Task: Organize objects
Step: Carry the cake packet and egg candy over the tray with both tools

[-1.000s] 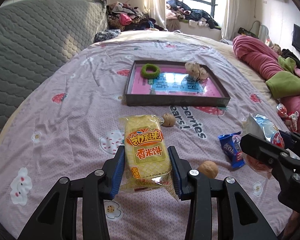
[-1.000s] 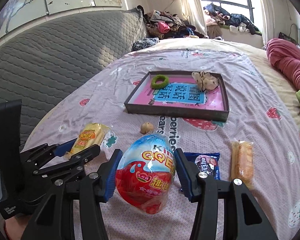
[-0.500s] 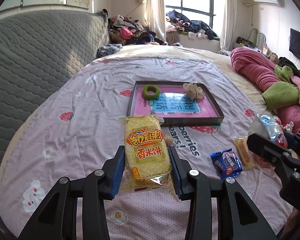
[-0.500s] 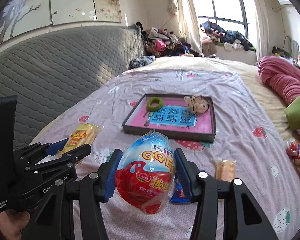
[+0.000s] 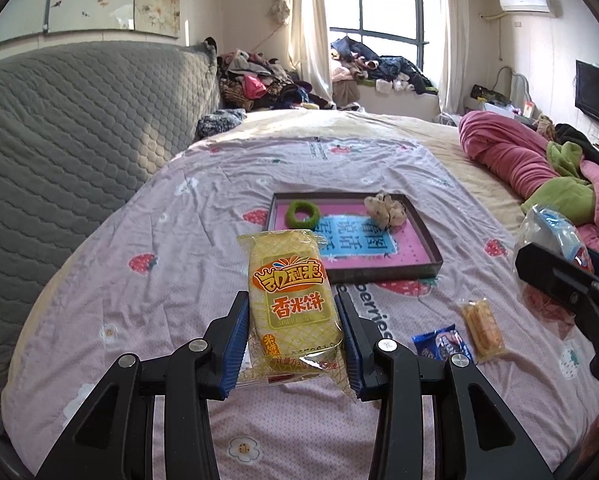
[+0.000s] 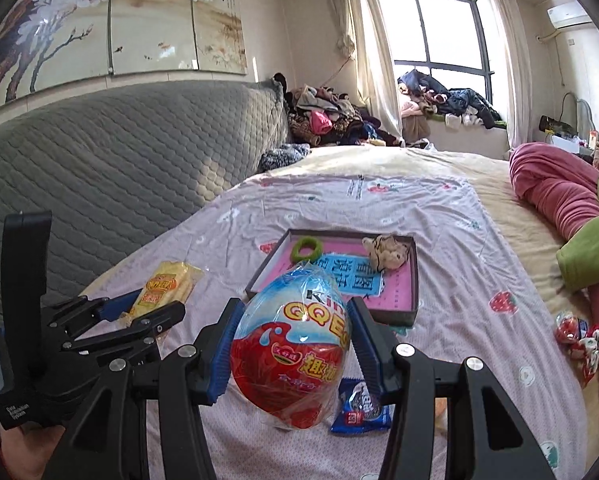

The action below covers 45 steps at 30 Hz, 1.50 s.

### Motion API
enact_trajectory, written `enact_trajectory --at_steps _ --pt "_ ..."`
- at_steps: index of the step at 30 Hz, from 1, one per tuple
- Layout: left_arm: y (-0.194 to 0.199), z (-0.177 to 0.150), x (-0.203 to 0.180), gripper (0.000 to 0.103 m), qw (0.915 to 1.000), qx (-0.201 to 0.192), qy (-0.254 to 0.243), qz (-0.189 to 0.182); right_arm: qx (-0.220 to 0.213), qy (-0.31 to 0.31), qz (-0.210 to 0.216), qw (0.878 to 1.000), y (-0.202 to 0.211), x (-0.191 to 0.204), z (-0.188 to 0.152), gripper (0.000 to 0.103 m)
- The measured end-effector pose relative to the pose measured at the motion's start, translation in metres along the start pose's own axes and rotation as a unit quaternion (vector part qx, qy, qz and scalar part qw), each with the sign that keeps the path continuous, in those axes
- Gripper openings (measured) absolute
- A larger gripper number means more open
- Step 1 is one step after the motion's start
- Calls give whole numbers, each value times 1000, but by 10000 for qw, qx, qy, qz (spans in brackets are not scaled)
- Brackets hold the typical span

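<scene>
My left gripper (image 5: pixel 292 314) is shut on a yellow rice-cracker packet (image 5: pixel 289 300), held well above the bed. It also shows in the right wrist view (image 6: pixel 167 288). My right gripper (image 6: pixel 293 330) is shut on a red and blue egg-shaped toy pack (image 6: pixel 293 344), also held high. A dark tray with a pink bottom (image 5: pixel 431 256) lies on the bed ahead, holding a green ring (image 5: pixel 302 214) and a beige cloth scrunchie (image 5: pixel 385 208). The tray (image 6: pixel 413 280) also shows in the right wrist view.
On the pink sheet lie a blue snack packet (image 5: pixel 441 340) and an orange wafer packet (image 5: pixel 481 328). A grey quilted headboard (image 5: pixel 59 136) is at left. Pink and green bedding (image 5: pixel 539 168) is at right, with a small red wrapped toy (image 6: pixel 579 332).
Both grippers have risen and pulled back from the bed with their loads. The tray and the packets on the sheet look smaller and farther away. Walnuts seen before are out of view.
</scene>
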<state>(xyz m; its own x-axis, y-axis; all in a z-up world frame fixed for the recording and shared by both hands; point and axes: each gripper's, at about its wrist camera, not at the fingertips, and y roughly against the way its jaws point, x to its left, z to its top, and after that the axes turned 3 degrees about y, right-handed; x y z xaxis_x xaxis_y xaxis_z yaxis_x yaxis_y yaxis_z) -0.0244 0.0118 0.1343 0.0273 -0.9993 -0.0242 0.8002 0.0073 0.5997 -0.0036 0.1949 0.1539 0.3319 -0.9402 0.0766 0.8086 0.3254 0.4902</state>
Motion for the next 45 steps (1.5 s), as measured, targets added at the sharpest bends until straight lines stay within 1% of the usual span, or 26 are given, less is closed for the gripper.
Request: enact_trajectory --at_steps 8,16,22,27,31,37,45 --pt "8 22 2 43 9998 -157 30 106 -155 48 2 9999 6 -3 23 53" --pt "6 37 5 43 9997 -198 60 142 -157 147 0 9998 2 -2 40 53" --pt "0 43 7 43 9997 -194 134 104 -130 280 -16 9995 -4 2 48 53" --pt "-5 47 5 43 9997 -163 90 128 -141 319 -37 9994 -7 3 55 53" --pt "-6 52 5 43 9996 -216 71 149 -156 298 -17 9994 -12 1 61 53" --pt "-14 64 6 43 9996 -246 55 161 -206 355 -63 9991 -19 0 71 53" --pt "-35 84 2 43 9996 -263 28 127 -211 401 -133 9989 -36 -3 78 53"
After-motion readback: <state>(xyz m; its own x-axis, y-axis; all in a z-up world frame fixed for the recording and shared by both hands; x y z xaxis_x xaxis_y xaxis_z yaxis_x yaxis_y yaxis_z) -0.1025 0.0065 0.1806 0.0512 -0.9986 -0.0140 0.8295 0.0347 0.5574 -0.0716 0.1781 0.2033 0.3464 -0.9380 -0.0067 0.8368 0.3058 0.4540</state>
